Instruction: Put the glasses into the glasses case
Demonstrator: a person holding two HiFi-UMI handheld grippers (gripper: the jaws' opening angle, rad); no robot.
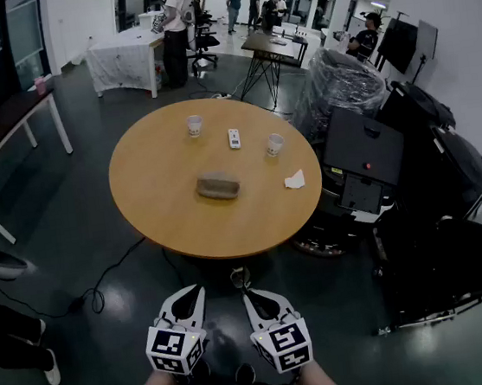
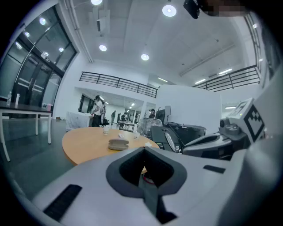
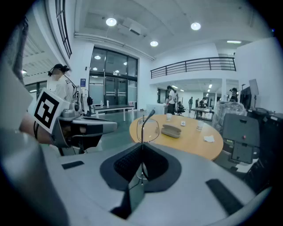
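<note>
Right tongs (image 3: 142, 167) pinch the glasses (image 3: 149, 131) by the frame; left tongs (image 2: 146, 171) closed, empty. The glasses case (image 1: 217, 186) looks shut on the bench (image 1: 161, 219), well off. I'd say the left should open it first, with the right holding the lenses level.

No legible words, numbers or brands anywhere. Cubes on my left gripper (image 1: 194, 294) and right gripper (image 1: 248, 297), bottom centre of head view: black-and-white square code patterns, no letters. Blue wall sign (image 3: 83, 82), upper left of right gripper view: too small to read.
</note>
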